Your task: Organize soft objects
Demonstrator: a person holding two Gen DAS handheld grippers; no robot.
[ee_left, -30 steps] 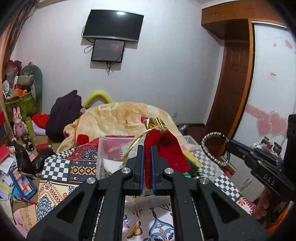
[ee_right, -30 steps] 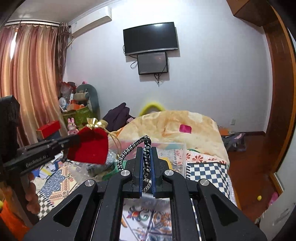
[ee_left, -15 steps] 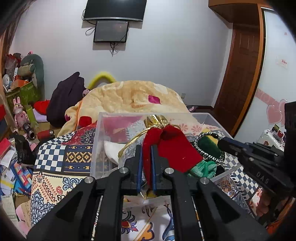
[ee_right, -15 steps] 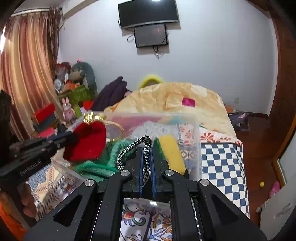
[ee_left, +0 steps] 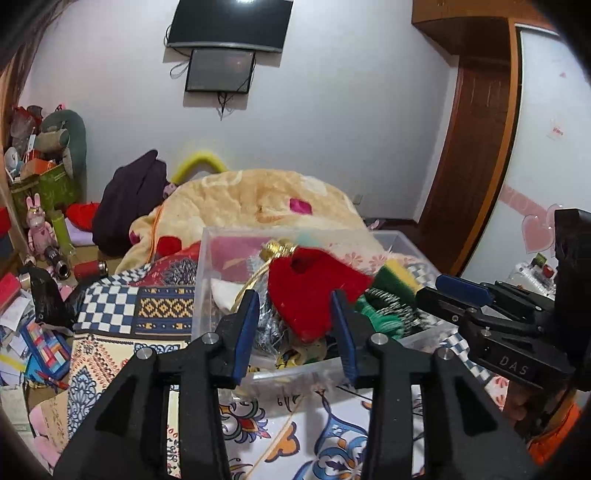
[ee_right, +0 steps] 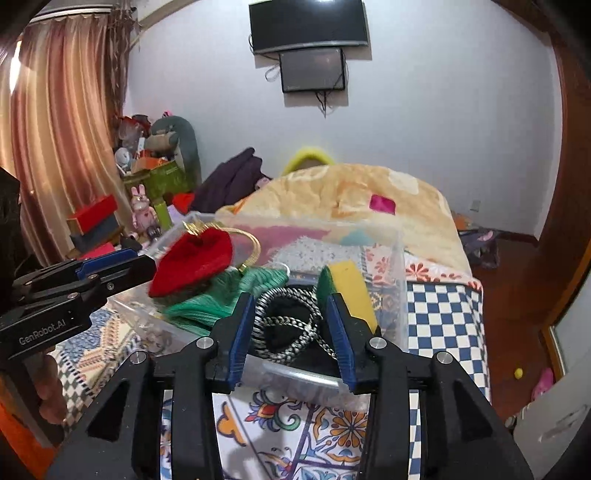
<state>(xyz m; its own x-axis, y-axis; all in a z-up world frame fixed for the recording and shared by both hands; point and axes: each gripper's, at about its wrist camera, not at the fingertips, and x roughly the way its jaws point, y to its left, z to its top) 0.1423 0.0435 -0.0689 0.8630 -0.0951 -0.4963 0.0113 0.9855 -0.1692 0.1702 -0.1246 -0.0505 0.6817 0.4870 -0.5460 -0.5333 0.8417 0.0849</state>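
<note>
A clear plastic bin (ee_left: 201, 288) (ee_right: 400, 295) stands on the bed and holds soft things. My left gripper (ee_left: 293, 330) is open at the bin's near edge; the red velvet pouch (ee_left: 312, 291) (ee_right: 194, 264) with gold cord lies loose between and beyond its fingers, over the bin. My right gripper (ee_right: 290, 328) is open; the black-and-white braided cord (ee_right: 291, 326) (ee_left: 391, 301) lies loose in the bin between its fingers. A yellow-green sponge (ee_right: 349, 288) (ee_left: 393, 275) and green yarn (ee_right: 229, 295) lie in the bin too.
The bin rests on a patterned bedspread (ee_right: 439, 317) with a yellow blanket (ee_left: 251, 199) heaped behind it. Clutter, boxes and toys (ee_left: 40, 236) fill the floor at left. A wooden door (ee_left: 465, 166) is at right. A TV (ee_right: 308, 22) hangs on the far wall.
Both grippers lowered to the bin and opened. The left let go of the red pouch and the right let go of the braided cord, which now lies inside the bin.
</note>
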